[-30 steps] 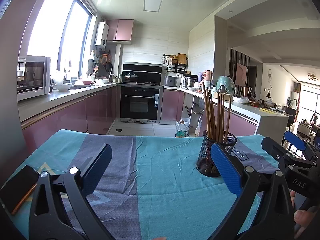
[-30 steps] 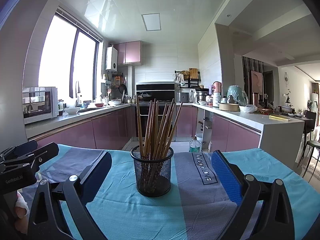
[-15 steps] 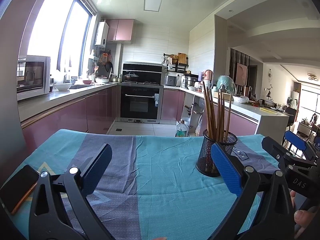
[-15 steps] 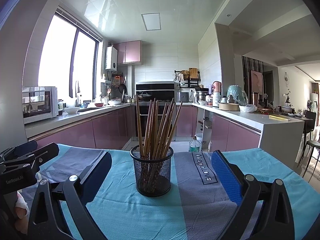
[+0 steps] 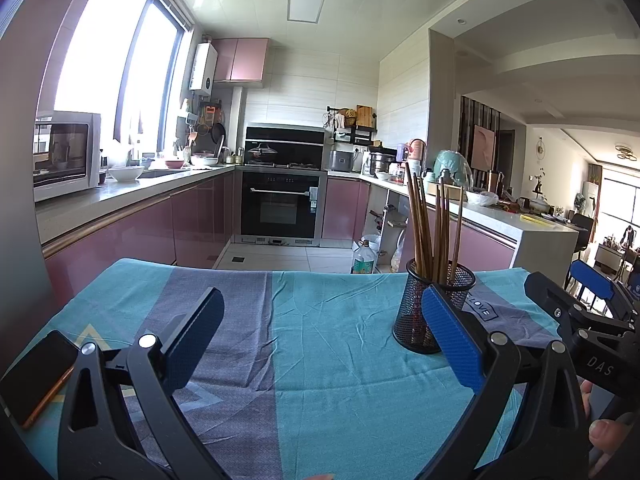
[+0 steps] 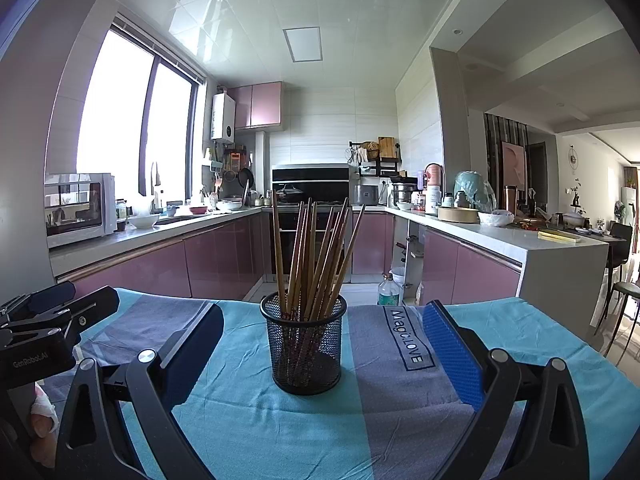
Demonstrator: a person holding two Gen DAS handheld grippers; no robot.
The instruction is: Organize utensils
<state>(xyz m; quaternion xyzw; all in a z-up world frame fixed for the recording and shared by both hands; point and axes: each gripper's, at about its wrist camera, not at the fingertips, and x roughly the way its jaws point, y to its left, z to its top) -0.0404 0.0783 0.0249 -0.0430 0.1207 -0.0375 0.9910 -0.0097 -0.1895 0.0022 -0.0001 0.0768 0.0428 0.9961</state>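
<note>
Chopsticks (image 6: 310, 256) stand bundled in a black mesh cup (image 6: 306, 350) on the cloth-covered table (image 6: 400, 420), their long axes near upright and fanning a little outward at the tips. From our right gripper (image 6: 322, 354) the cup sits straight ahead, centred between the two spread fingers and empty of any grip; from our left gripper (image 5: 320, 338), also held wide apart and holding nothing, the cup (image 5: 434, 308) lies off to the right, partly behind the right-hand blue finger. So we judge the right hand the nearer and better lined up for any reach. The cup stands toward the far edge of the table, though how close to it we cannot quite tell through the fisheye bend. The cloth before and beside the cup is bare, giving open room; a phone (image 5: 38, 376) lies well apart at the near left corner.
</note>
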